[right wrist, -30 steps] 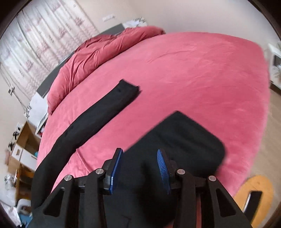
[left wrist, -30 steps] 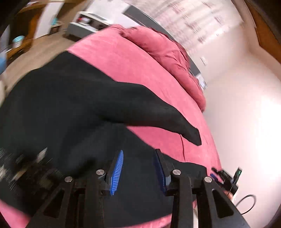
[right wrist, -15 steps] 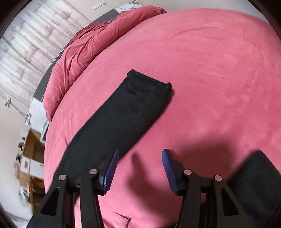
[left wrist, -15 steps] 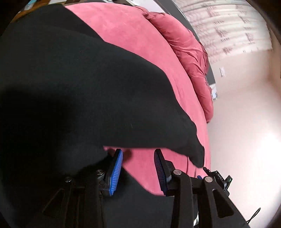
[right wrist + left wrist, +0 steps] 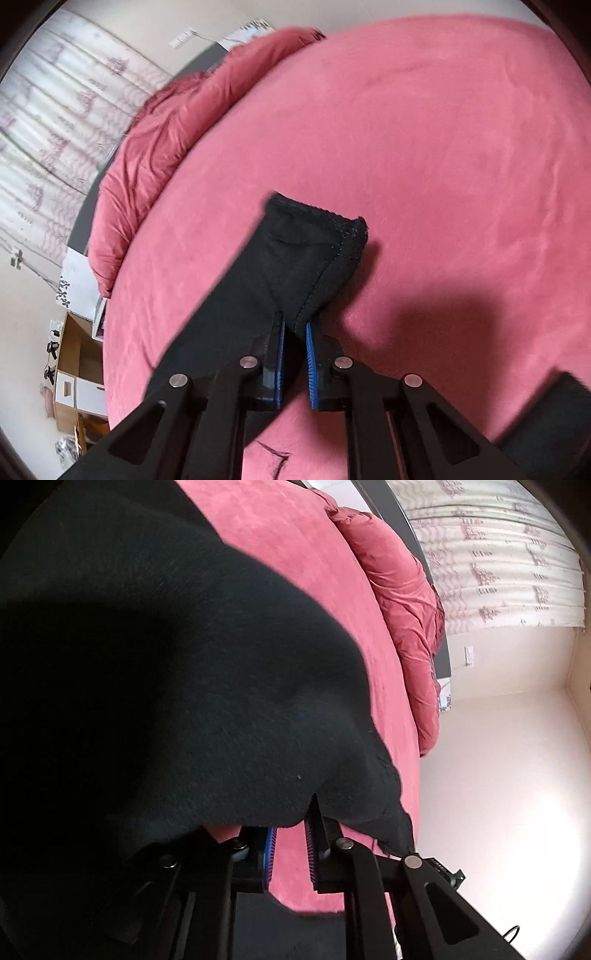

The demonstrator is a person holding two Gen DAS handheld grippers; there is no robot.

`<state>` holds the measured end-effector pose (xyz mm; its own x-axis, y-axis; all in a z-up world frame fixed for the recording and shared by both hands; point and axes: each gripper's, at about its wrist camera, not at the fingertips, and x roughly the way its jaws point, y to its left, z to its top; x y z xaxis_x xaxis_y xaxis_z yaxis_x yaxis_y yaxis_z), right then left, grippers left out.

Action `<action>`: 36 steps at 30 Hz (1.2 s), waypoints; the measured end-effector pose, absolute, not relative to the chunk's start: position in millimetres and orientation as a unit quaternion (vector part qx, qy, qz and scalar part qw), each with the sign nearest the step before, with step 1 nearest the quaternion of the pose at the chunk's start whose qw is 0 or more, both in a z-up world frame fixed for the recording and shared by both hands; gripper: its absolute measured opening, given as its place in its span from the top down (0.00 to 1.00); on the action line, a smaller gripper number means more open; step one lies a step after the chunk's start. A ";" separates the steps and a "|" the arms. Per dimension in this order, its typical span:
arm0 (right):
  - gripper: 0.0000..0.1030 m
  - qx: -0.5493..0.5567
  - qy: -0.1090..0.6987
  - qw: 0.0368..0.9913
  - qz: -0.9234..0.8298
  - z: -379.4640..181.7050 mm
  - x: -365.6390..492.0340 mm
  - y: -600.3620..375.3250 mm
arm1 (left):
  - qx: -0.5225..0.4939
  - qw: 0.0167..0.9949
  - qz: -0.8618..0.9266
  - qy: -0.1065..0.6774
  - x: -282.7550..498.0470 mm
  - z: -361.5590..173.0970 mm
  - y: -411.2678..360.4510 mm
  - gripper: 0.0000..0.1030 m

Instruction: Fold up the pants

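Black pants [image 5: 166,683] lie on a pink bed [image 5: 303,561]. In the left wrist view the cloth fills the left and centre, and its edge drapes over my left gripper [image 5: 290,827], whose blue pads are close together with the cloth edge between their tips. In the right wrist view one pant leg [image 5: 295,258] runs up the bed to its hem. My right gripper [image 5: 294,326] is shut on the leg's side edge near the hem. Another part of the pants [image 5: 554,424] shows at the lower right.
A rumpled pink duvet [image 5: 166,122] lies along the bed's far side, by a dark headboard and patterned curtains [image 5: 48,122]. Wooden shelves and white drawers [image 5: 74,373] stand beside the bed. A white wall [image 5: 498,775] is at the right in the left wrist view.
Both grippers moved forward along the pants and closed. The right one reached the leg near its hem and shut on its edge. The left one closed under the cloth edge.
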<state>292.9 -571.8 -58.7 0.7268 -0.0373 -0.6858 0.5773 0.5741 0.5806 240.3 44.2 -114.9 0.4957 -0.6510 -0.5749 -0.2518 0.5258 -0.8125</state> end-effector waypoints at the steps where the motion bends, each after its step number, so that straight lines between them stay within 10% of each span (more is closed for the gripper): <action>1: 0.91 0.412 0.312 0.835 -0.187 -47.7 283.4 -570.9 | -0.465 0.727 -0.144 0.484 238.4 -110.9 43.6 0.88; 12: 0.90 0.407 0.353 0.811 -0.229 -67.1 192.4 -591.7 | -0.402 0.709 -0.178 0.552 226.1 -111.0 20.1 0.79; 19: 0.70 0.321 0.368 0.837 -0.248 -67.0 182.7 -573.5 | -0.327 0.726 -0.285 0.534 206.4 -70.2 21.6 0.64; 36: 0.48 0.131 0.403 0.885 -0.193 -18.3 278.9 -503.1 | -0.262 0.811 -0.046 0.521 417.9 -53.5 171.2 0.63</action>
<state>278.9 -503.1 -18.3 0.6003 -0.2358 -0.7642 0.4465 0.8916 0.0755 417.9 171.2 -53.5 0.4526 -0.3480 -0.8210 -0.1989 0.8581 -0.4734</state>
